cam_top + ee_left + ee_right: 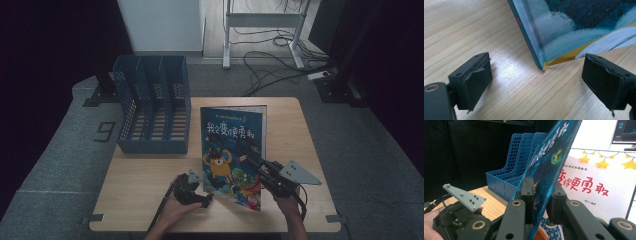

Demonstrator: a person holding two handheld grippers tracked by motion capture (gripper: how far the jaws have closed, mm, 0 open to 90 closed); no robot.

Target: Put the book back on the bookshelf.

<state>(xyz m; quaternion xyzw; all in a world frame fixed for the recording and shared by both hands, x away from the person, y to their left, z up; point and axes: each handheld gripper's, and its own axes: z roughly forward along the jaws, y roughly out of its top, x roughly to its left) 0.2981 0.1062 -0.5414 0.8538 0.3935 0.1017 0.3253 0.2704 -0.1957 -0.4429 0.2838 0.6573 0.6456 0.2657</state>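
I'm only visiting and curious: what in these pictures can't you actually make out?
- Book: in the left claw view the frame edge cuts off its cover, leaving one blurred corner.
- Book's first page: in the right claw view the lifted cover hides its left part.
- File rack: what its slots hold is too dark to tell in the high view.
- Left claw: its tips are too small and dark in the high view.
- Right claw: its pads are hidden against the cover.

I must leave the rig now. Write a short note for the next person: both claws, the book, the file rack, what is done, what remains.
Right claw: shut on the picture book's front cover, lifted open.
Left claw: open, on the table at the book's near left corner, not touching it.
Blue file rack: at the table's far left, its slots look empty.
Done: cover gripped.
Left, probably: left claw takes the book, then stand it in the rack.
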